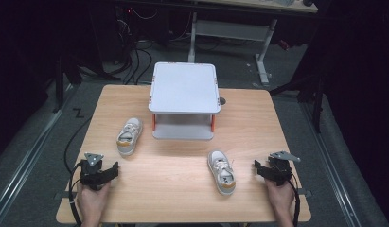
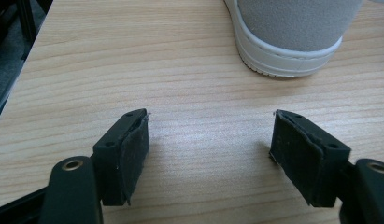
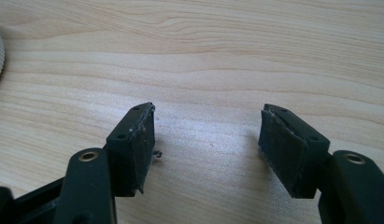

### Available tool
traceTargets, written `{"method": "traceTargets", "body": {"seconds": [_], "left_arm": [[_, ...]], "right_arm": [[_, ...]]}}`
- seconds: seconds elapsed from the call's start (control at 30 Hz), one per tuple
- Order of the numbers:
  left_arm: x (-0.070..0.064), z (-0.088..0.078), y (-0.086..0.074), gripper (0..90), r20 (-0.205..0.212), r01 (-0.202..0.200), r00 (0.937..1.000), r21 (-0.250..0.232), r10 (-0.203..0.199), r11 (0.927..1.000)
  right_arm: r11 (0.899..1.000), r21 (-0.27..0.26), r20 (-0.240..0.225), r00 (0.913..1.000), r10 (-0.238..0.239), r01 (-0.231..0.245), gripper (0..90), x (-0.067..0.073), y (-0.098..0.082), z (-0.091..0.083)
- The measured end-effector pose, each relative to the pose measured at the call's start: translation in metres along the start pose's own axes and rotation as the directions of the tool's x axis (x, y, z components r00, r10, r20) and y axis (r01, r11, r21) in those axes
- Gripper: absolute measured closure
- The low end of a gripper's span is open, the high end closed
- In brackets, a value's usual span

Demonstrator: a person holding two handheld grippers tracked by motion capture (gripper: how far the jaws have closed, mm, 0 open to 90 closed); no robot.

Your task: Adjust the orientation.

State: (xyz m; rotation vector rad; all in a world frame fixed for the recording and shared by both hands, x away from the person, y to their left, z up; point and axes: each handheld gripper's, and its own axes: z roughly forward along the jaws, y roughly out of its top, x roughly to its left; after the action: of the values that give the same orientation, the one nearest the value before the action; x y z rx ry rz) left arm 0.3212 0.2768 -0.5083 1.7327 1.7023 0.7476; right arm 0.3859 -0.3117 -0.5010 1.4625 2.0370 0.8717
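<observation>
Both hands come in from the bottom edge of the high view, each with a gripper resting low over the wooden table (image 1: pixel 182 198). On the left gripper (image 1: pixel 107 171) the jaws stand wide apart with nothing between them; the left gripper view shows only bare wood between the two black pads (image 2: pixel 136 158). On the right gripper (image 1: pixel 259 169) the jaws are also wide apart and empty, with bare wood between them in the right gripper view.

Two small white shoes lie on the table, well apart from each other. The left shoe (image 1: pixel 129 136) lies near the left gripper, a little further from the person, and its grey heel (image 2: pixel 292 32) shows just ahead of the open jaws in the left gripper view. The right shoe (image 1: pixel 221 172) lies near the right gripper, toward the middle of the table, toe pointing to the person. Behind both shoes stands a white two-level rack (image 1: pixel 184 87), and both of its levels look empty.

Judging from this, the work seems to be at its very start: no shoe is gripped, none is lifted, none is on the rack. Probably each shoe must be grasped and carried to the rack, so almost everything is left to do.
</observation>
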Motion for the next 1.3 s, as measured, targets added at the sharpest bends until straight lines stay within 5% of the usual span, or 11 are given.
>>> {"method": "traceTargets", "body": {"seconds": [0.73, 1.3], "left_arm": [[-0.003, -0.011, 0.000, 36.7, 0.079, -0.018, 0.9967, -0.017, 0.019, 0.9997], [-0.022, -0.044, 0.032, 35.1, 0.137, -0.114, 0.9831, -0.064, 0.122, 0.9915]], "right_arm": [[1.000, 0.000, 0.001, 1.0000, 0.001, -0.001, 36.0, 0.000, 0.000, 0.000], [1.000, 0.000, -0.002, 1.0000, -0.004, 0.004, 34.9, 0.000, 0.000, 0.000]]}}
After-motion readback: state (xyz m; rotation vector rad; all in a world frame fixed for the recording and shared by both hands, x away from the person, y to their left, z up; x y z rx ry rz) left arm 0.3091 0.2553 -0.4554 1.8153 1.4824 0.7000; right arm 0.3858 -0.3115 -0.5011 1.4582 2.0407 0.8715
